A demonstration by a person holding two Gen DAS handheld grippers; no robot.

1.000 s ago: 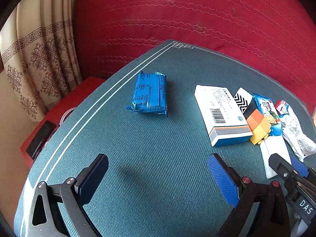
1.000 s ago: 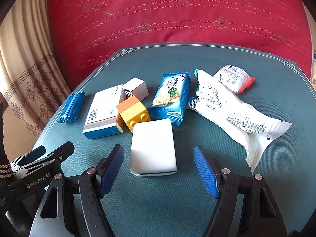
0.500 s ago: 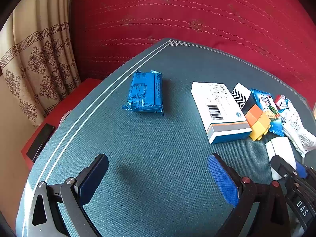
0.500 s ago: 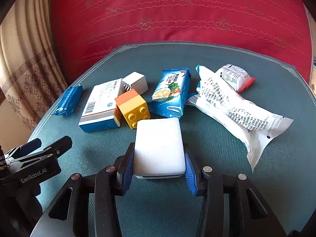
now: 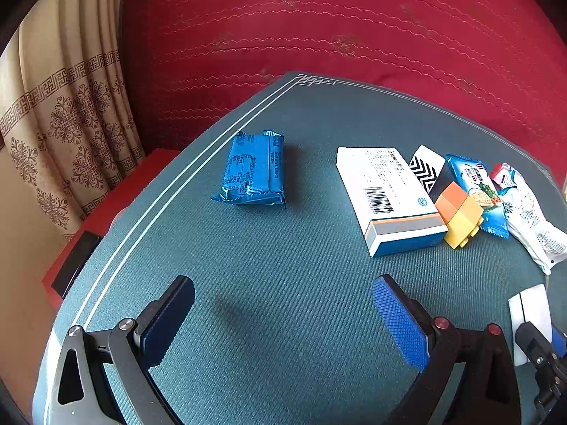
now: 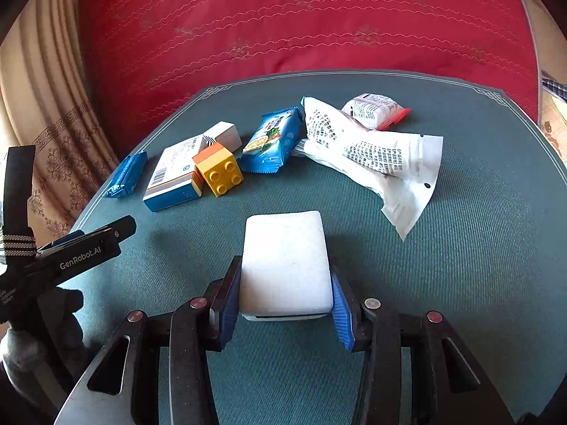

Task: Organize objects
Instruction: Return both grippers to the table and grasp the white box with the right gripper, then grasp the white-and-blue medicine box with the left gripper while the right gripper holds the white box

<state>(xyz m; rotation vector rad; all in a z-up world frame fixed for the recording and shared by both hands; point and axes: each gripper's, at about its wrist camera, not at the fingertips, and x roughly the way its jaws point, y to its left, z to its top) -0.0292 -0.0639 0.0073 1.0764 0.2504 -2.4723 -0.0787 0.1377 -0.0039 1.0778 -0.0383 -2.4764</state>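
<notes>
At the bottom of the right wrist view, the right hand-held gripper (image 6: 285, 304) is clamped on a white rectangular box (image 6: 285, 264), its blue pads pressed against the box's two long sides; the jaws have just been closing onto it. The box juts toward the centre of the frame above the teal worktop (image 6: 478, 248). In the left wrist view, the left hand-held gripper (image 5: 283, 315) sits at the bottom of the frame with its jaws wide apart and nothing between them, only bare worktop showing in the gap. Further up, in the middle of the right wrist view, lies a row of things: a blue wrapped packet (image 6: 126, 174) at the left, then a white and blue carton (image 6: 173, 173), a yellow and orange brick (image 6: 219, 168) touching the carton, a small white box (image 6: 224, 134) behind them, a blue snack packet (image 6: 273, 140), a long white printed bag (image 6: 375, 157) and a small white pouch with a red edge (image 6: 377, 110). Beyond the worktop, a red quilted cover (image 6: 301, 21) fills the top of the frame, with a patterned curtain (image 6: 46, 99) at the left.
</notes>
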